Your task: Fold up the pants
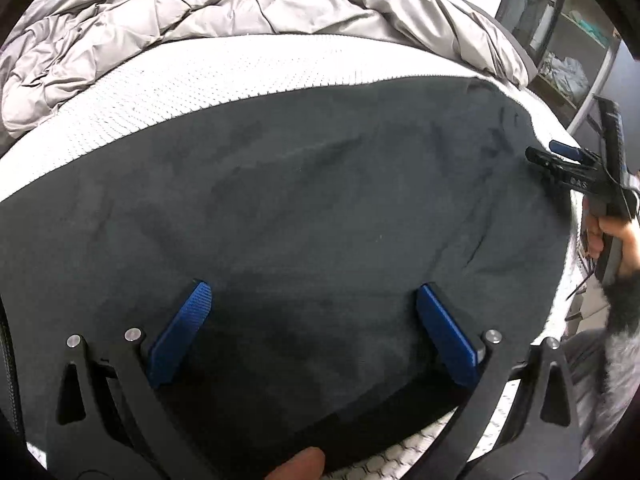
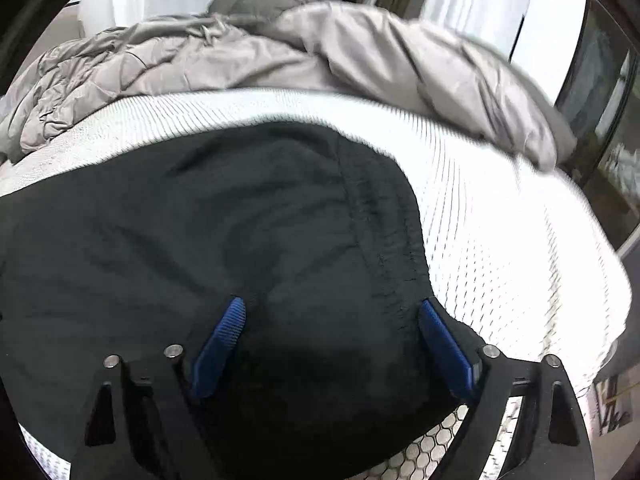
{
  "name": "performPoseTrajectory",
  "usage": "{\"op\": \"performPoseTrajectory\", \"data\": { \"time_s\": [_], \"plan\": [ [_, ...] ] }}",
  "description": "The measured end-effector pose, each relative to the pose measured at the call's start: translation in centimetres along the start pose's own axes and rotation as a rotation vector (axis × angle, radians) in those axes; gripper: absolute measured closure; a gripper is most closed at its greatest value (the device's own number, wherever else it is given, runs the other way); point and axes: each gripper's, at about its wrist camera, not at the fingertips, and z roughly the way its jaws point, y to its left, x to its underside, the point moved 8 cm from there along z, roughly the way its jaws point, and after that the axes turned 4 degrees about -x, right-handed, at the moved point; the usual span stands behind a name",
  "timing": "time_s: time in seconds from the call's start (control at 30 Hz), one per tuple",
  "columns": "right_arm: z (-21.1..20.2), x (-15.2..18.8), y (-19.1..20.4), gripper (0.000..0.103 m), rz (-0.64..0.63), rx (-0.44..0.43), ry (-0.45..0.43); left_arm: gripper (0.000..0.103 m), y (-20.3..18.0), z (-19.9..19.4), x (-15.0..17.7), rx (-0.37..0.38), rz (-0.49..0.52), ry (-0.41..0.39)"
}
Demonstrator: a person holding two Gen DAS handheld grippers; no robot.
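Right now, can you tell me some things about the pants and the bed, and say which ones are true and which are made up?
1. The pants are dark. True.
2. The left gripper is shut on the pants. False: its fingers are spread open with fabric between them.
3. A crumpled grey blanket lies behind the pants. True.
4. The pants lie on a wooden floor. False: they lie on a white mattress.
5. The right gripper is open. True.

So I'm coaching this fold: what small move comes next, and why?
Probably lower both grippers and close them on the dark pants. The left gripper and right gripper are open above the fabric lying flat on the white mattress, holding nothing.
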Motion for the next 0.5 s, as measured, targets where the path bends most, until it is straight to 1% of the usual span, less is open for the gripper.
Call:
{"op": "performPoseTrajectory", "data": {
  "time_s": [0.03, 0.07, 0.1, 0.13, 0.17, 0.2, 0.23, 0.3, 0.33, 0.37, 0.4, 0.43, 0.47, 0.5],
  "plan": [
    [-0.9, -0.5, 0.9, 0.014, -0.013, -0.02, -0.028, 0.001, -0.1, -0.7, -0.5, 0.01, -0.005, -0.023],
    [-2.1, -0.8, 2.2, 0.014, -0.025, -0.057, -0.054, 0.001, -0.2, -1.3, -1.2, 0.017, -0.008, -0.043],
    [-2.9, -1.1, 3.7, 0.014, -0.041, -0.1, -0.07, 0.001, -0.4, -1.4, -1.8, 0.024, -0.01, -0.052],
    [-3.5, -1.6, 5.9, 0.014, -0.067, -0.172, -0.078, 0.001, -0.6, -1.3, -2.6, 0.029, -0.006, -0.05],
    [-3.3, -2.1, 7.3, 0.014, -0.083, -0.224, -0.072, 0.001, -1.0, -0.9, -3.6, 0.026, 0.003, -0.042],
    [-3.2, -2.3, 9.5, 0.014, -0.11, -0.282, -0.051, 0.001, -1.4, -0.3, -4.5, 0.022, 0.012, -0.036],
    [-2.5, -2.6, 12.1, 0.014, -0.141, -0.335, -0.019, 0.001, -1.9, 0.6, -5.3, 0.036, 0.031, -0.022],
    [-0.6, -3.1, 15.3, 0.014, -0.194, -0.39, 0.035, 0.001, -2.5, 2.8, -6.1, 0.047, 0.063, 0.026],
    [0.3, -3.2, 16.3, 0.014, -0.221, -0.39, 0.054, 0.001, -2.3, 3.9, -6.1, 0.039, 0.074, 0.057],
    [1.7, -3.4, 16.9, 0.014, -0.264, -0.364, 0.079, 0.001, -1.9, 5.1, -5.8, 0.024, 0.078, 0.087],
    [2.6, -2.9, 17.1, 0.014, -0.297, -0.334, 0.095, 0.001, -1.5, 5.8, -5.4, 0.011, 0.08, 0.101],
    [3.3, -2.9, 17.2, 0.014, -0.318, -0.306, 0.103, 0.001, -1.3, 6.0, -5.2, 0.01, 0.09, 0.097],
    [3.4, -2.2, 16.7, 0.014, -0.322, -0.299, 0.11, 0.001, -1.1, 5.7, -5.2, 0.016, 0.103, 0.084],
    [3.5, -2.4, 15.4, 0.014, -0.316, -0.284, 0.115, 0.001, -0.8, 5.4, -5.1, 0.013, 0.106, 0.084]
  ]
}}
